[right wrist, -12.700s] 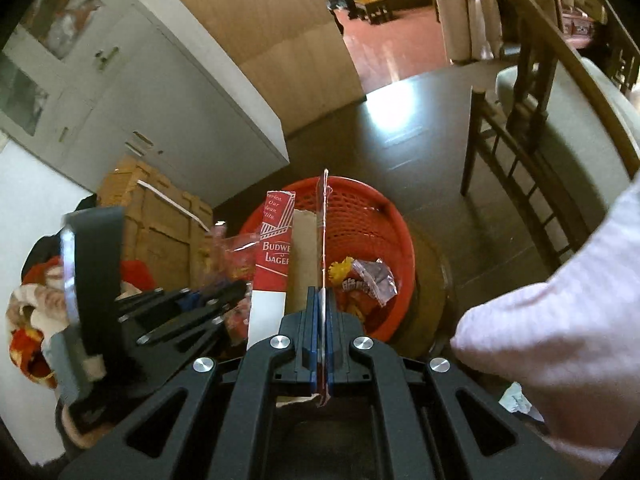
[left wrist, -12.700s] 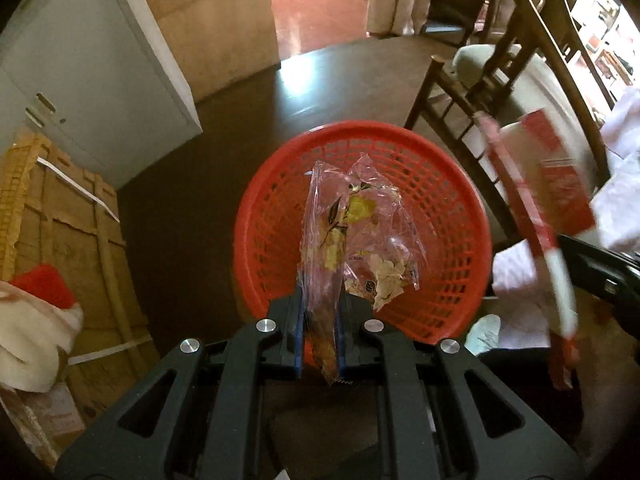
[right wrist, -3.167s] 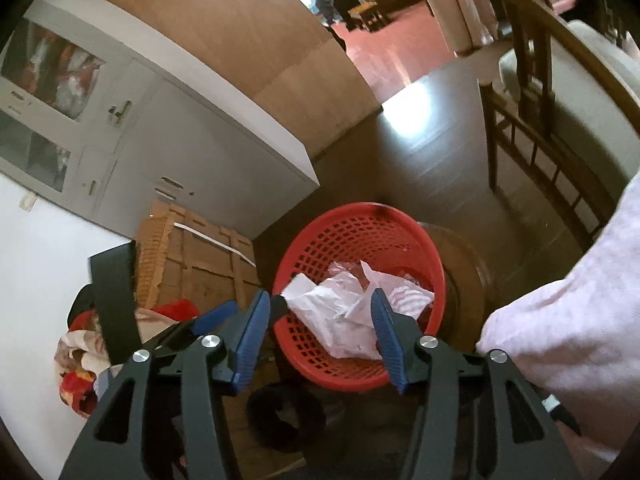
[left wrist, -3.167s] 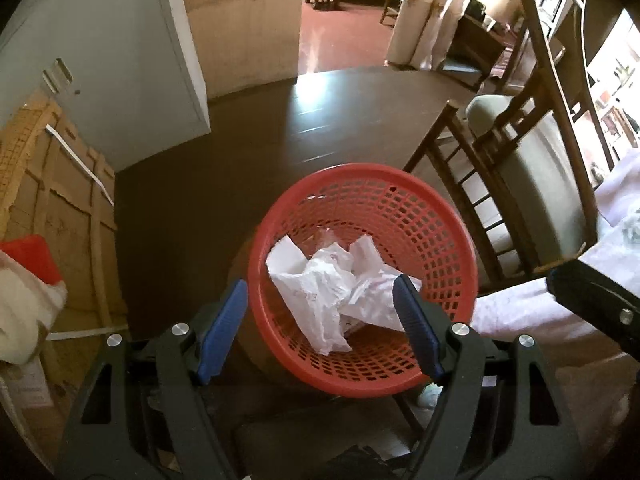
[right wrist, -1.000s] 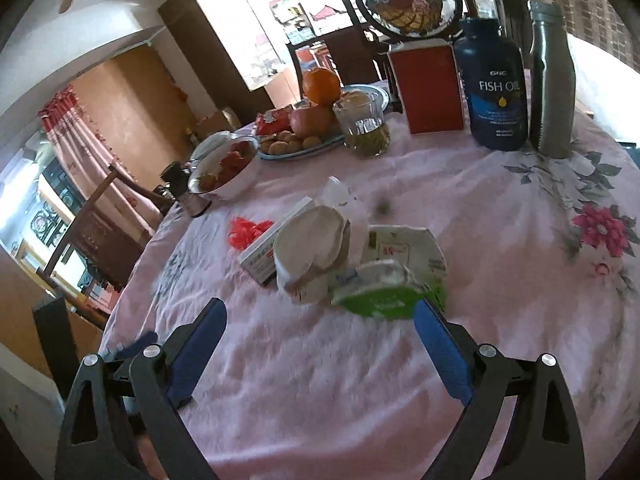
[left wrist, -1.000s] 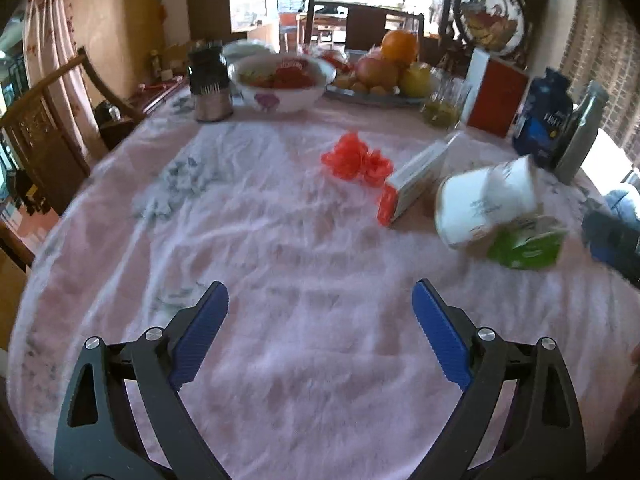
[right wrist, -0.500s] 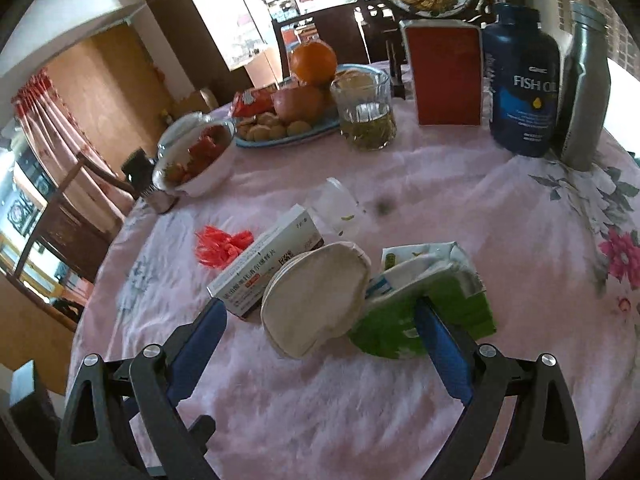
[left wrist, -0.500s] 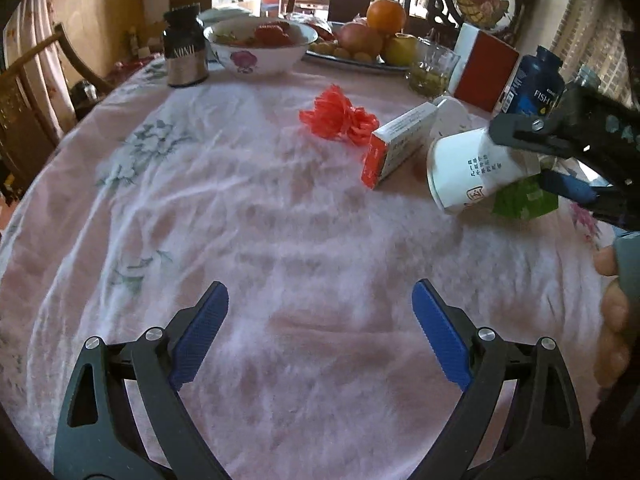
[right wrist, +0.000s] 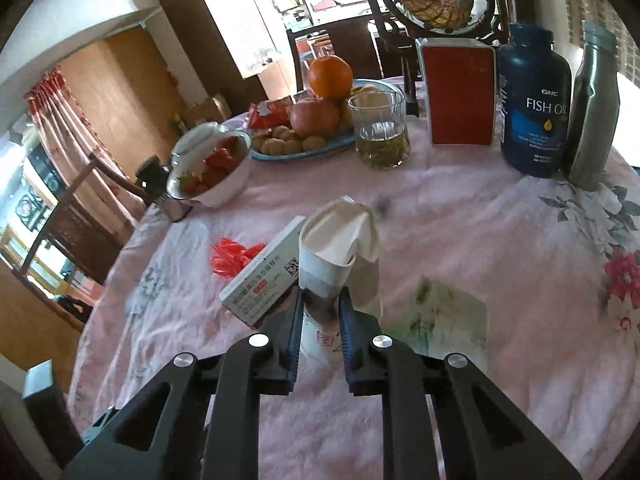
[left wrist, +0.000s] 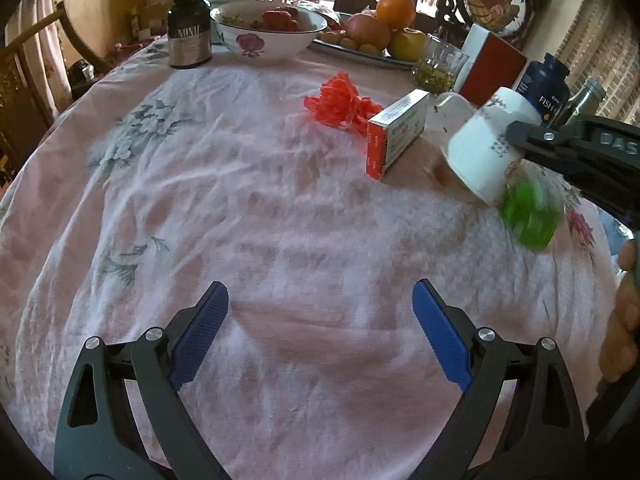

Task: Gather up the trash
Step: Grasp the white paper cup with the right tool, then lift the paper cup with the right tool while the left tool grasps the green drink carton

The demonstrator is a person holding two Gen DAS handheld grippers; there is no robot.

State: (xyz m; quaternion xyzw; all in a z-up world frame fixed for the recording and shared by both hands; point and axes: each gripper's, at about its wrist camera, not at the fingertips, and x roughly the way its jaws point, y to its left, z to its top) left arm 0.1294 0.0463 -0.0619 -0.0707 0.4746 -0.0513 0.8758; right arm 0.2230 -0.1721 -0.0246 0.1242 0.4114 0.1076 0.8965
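Note:
My right gripper [right wrist: 321, 306] is shut on a crushed white paper cup [right wrist: 334, 254] and holds it just above the pink tablecloth; the cup also shows in the left wrist view [left wrist: 486, 158]. A green packet [right wrist: 440, 318] lies right of it, blurred in the left wrist view [left wrist: 528, 214]. A white and red medicine box [left wrist: 394, 134] and a red crumpled wrapper [left wrist: 338, 104] lie left of the cup. My left gripper [left wrist: 320, 316] is open and empty over bare cloth, well short of them.
At the table's far side stand a strawberry bowl [left wrist: 268, 32], a fruit plate [right wrist: 316, 120], a glass of tea [right wrist: 380, 134], a red box [right wrist: 458, 94], a fish oil bottle [right wrist: 534, 102], a grey bottle [right wrist: 592, 110] and a dark jar [left wrist: 189, 28]. Wooden chairs stand at left.
My right gripper has closed on the paper cup and lifted it; half a second ago it was open around it. The green packet has shifted. My left gripper has moved slightly forward, still open.

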